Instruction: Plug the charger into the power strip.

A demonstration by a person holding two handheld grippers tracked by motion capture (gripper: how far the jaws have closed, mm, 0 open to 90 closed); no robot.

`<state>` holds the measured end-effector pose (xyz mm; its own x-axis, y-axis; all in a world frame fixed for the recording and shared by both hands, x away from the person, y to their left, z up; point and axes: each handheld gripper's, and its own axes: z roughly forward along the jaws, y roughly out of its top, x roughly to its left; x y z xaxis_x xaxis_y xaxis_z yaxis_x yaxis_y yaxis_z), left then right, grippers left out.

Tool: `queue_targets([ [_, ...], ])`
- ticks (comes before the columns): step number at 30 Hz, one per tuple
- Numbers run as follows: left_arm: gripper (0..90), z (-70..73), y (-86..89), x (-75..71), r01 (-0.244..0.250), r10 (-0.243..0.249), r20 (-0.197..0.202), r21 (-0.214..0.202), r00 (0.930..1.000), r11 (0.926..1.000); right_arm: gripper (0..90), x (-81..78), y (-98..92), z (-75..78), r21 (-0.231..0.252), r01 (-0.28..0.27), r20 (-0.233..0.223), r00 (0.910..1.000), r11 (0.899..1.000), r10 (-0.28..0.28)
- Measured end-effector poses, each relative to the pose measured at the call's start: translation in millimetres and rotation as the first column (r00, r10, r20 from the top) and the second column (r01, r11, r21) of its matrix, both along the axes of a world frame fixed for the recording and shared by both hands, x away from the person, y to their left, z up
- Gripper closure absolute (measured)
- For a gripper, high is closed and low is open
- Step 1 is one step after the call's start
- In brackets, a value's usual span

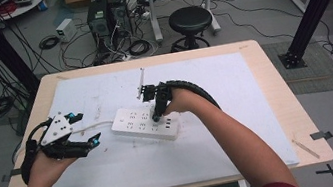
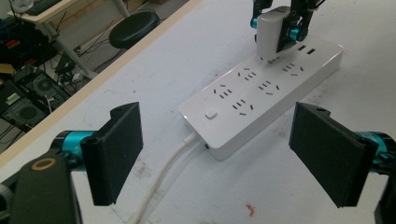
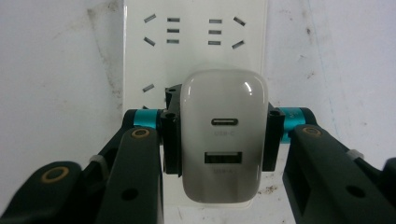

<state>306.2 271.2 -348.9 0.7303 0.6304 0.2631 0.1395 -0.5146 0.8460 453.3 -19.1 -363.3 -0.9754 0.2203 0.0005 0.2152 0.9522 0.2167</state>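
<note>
Strip: a white power strip [image 1: 145,122] lies flat on the white sheet [image 1: 222,140] covering the table [image 1: 283,105], near the sheet's middle.
Strip face: rows of sockets, a square button [image 2: 211,114] near the cord end.
Cord: a white cord [image 2: 161,179] leaves the strip's end on the left gripper's side and runs across the sheet.
Charger: a white charger [image 3: 223,135] with two ports on its face, held directly over the strip's sockets; in the left gripper view its underside is touching or just above the strip, I cannot tell which.
Right gripper: the right gripper [image 3: 223,140] is clamped on the charger's two sides, above the strip.
Left gripper: the left gripper [image 2: 217,156] has its jaws spread wide with nothing between them, near the strip's cord end, pointing at the strip.
</note>
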Motion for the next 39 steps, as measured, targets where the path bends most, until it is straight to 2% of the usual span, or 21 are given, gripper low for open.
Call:
queue_targets([
  [4, 17.5, -0.9, -3.6, -0.5, 0.003, -0.003, -0.001, 0.0, 1.0, 1.0, 63.3, -3.3, 4.9, -0.2, -0.011, 0.003, 0.021, 0.9998, 1.0, -0.003],
  [6, 17.6, -0.5, -7.3, -0.8, 0.013, -0.013, 0.002, 0.007, 0.9999, 0.9999, 63.4, -5.6, 9.2, -1.0, -0.029, 0.001, 0.039, 0.9993, 1.0, 0.0],
  [8, 17.5, -0.5, -9.5, -0.5, 0.016, -0.016, 0.006, -0.003, 0.9999, 0.9999, 63.5, -5.0, 12.6, -3.2, -0.066, -0.005, 0.035, 0.9994, 0.998, 0.008],
  [11, 17.5, -0.3, -9.9, -0.8, 0.013, -0.013, 0.006, 0.0, 0.9999, 0.9999, 63.6, -3.6, 18.3, -8.8, -0.092, 0.001, 0.032, 0.9995, 0.996, 0.002],
  [15, 17.5, -1.7, -9.1, -0.7, 0.012, -0.012, 0.006, 0.0, 0.9999, 0.9999, 63.6, -2.8, 16.0, -9.6, -0.072, 0.006, 0.022, 0.9997, 0.997, -0.004],
  [20, 17.5, -4.0, -7.8, 0.8, 0.003, -0.003, -0.002, -0.001, 1.0, 1.0, 63.8, -4.5, 19.1, -12.2, -0.094, -0.004, 0.036, 0.9993, 0.996, 0.007],
  [22, 17.5, -4.1, -7.7, 0.7, 0.001, -0.001, -0.001, -0.001, 1.0, 1.0, 63.8, -3.8, 16.7, -12.7, -0.081, 0.015, 0.029, 0.9995, 0.997, -0.013],
  [24, 17.5, -4.0, -7.3, 0.0, 0.002, -0.002, 0.001, -0.002, 1.0, 1.0, 63.8, -4.2, 11.7, -14.7, -0.036, 0.034, 0.026, 0.9991, 0.999, -0.033],
  [28, 17.5, -4.1, -7.8, 0.6, 0.002, -0.002, -0.004, 0.0, 1.0, 1.0, 63.3, -3.1, 11.7, -14.7, -0.037, 0.034, 0.023, 0.9992, 0.999, -0.033],
  [29, 17.5, -3.2, -8.3, 1.4, 0.004, -0.004, -0.005, 0.002, 1.0, 1.0, 57.7, -2.3, 9.6, -13.8, -0.022, 0.021, 0.021, 0.9996, 1.0, -0.021],
  [30, 17.5, -2.7, -8.5, 1.5, 0.002, -0.002, -0.006, 0.002, 1.0, 1.0, 47.7, -1.4, 7.5, -11.8, -0.006, 0.031, 0.028, 0.9991, 1.0, -0.03],
  [31, 17.5, -2.7, -8.5, 1.5, 0.002, -0.002, -0.006, 0.002, 1.0, 1.0, 47.7, -1.4, 7.5, -11.8, -0.006, 0.031, 0.028, 0.9991, 1.0, -0.03],
  [32, 17.5, -2.3, -8.6, 1.7, 0.002, -0.002, -0.005, 0.004, 1.0, 1.0, 39.5, -1.1, 0.1, -2.4, 0.08, 0.073, -0.006, 0.9973, 0.994, -0.073],
  [33, 17.5, -1.7, -8.5, 2.0, 0.003, -0.003, -0.004, 0.008, 1.0, 1.0, 39.5, -1.1, 0.1, -2.4, 0.08, 0.073, -0.006, 0.9973, 0.994, -0.073],
  [34, 17.5, -0.5, -8.7, 2.3, 0.007, -0.007, -0.007, -0.003, 1.0, 1.0, 36.7, -4.6, -10.5, 10.6, 0.174, 0.092, 0.019, 0.9951, 0.98, -0.097],
  [35, 17.5, -0.5, -8.7, 2.3, 0.007, -0.007, -0.007, -0.003, 1.0, 1.0, 36.7, -4.6, -10.5, 10.6, 0.174, 0.092, 0.019, 0.9951, 0.98, -0.097],
  [36, 17.5, 0.6, -8.4, 2.6, 0.011, -0.011, -0.006, -0.004, 0.9999, 0.9999, 30.3, -9.4, -22.4, 20.7, 0.251, 0.11, 0.029, 0.9922, 0.962, -0.121],
  [37, 17.5, 1.2, -8.7, 2.8, 0.014, -0.014, -0.003, -0.012, 0.9999, 0.9998, 30.3, -9.4, -22.4, 20.7, 0.251, 0.11, 0.029, 0.9922, 0.962, -0.121],
  [38, 17.5, 3.1, -9.0, 3.3, 0.024, -0.024, -0.001, -0.013, 0.9997, 0.9996, 30.4, -15.1, -36.2, 27.3, 0.315, 0.135, 0.014, 0.989, 0.94, -0.147],
  [39, 17.5, 3.1, -9.0, 3.3, 0.024, -0.024, -0.001, -0.013, 0.9997, 0.9996, 30.4, -15.1, -36.2, 27.3, 0.315, 0.135, 0.014, 0.989, 0.94, -0.147],
])
